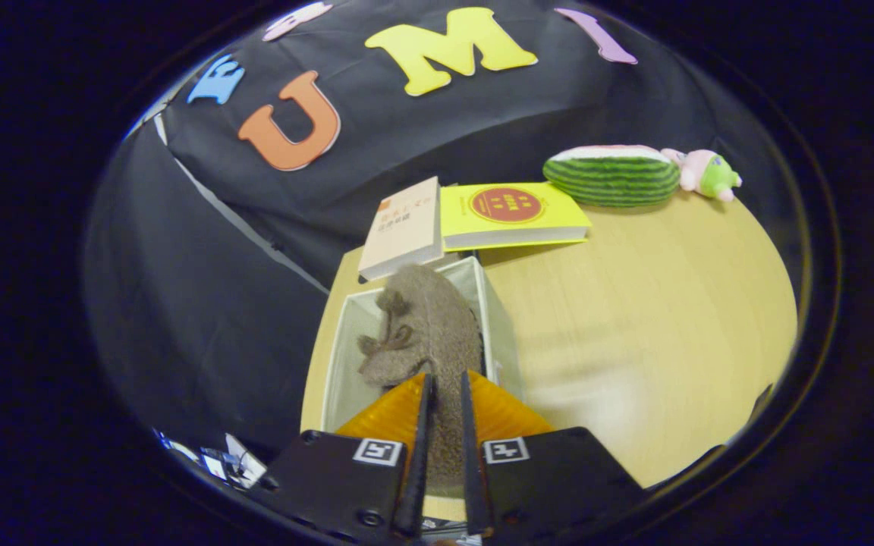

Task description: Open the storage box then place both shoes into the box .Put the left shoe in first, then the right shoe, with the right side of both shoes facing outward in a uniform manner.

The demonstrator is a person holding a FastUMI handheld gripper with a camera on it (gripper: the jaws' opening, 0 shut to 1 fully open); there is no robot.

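Jaws grip 1 shoe (425, 326) over box (494, 303).

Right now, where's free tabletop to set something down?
Gripper is shut on the fuzzy shoe over the open storage box. Free: wide bare table right of the box, before the books and watermelon plush. Crowded: box and back edge.

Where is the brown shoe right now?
In the gripper view, the brown shoe is clamped between the gripper fingers, over the open white storage box, just short of the two books.
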